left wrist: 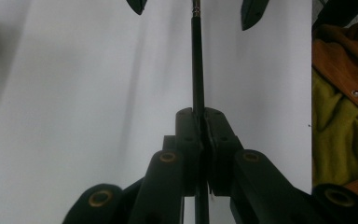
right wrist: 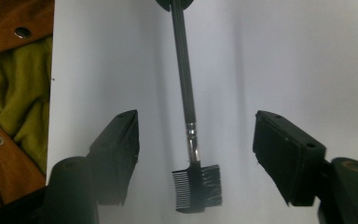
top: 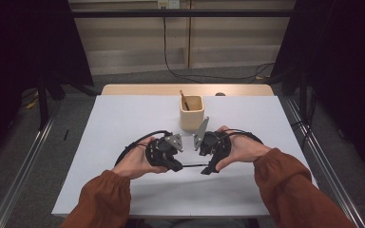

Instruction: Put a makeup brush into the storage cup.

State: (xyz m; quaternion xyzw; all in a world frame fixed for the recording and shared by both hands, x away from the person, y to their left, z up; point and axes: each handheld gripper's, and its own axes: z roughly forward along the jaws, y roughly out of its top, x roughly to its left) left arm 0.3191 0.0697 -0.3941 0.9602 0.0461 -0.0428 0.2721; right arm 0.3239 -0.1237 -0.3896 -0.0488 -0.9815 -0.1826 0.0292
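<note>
On the left of the high view, the left gripper (top: pixel 177 166) lies low over the white table (top: pixel 123 123), held in the person's left hand (top: pixel 135 164), whose rust-coloured sleeve (top: pixel 102 202) comes in from the bottom edge. Its jaws are pressed together on the thin black handle of a brow brush (top: pixel 193 165), a slim tool with a comb on one side of its head and bristles on the other; in the left gripper view the left gripper (left wrist: pixel 200 116) clamps that handle (left wrist: pixel 197 60), which runs straight up between the two pads toward the tips of the other gripper at the top edge. The brush spans the short gap between the two grippers, level and just above the table. To its right, the right gripper (top: pixel 208 169) faces the left one, held in the right hand (top: pixel 240 149). In the right gripper view the right gripper (right wrist: pixel 196 158) stands spread, with the brush head (right wrist: pixel 198 186) lying between the pads and clear of both, the comb teeth on its left and the bristles on its right. Behind the grippers, toward the far side of the table, a cream cup (top: pixel 192 113) stands upright with a brown stick (top: pixel 184 100) leaning in it
</note>
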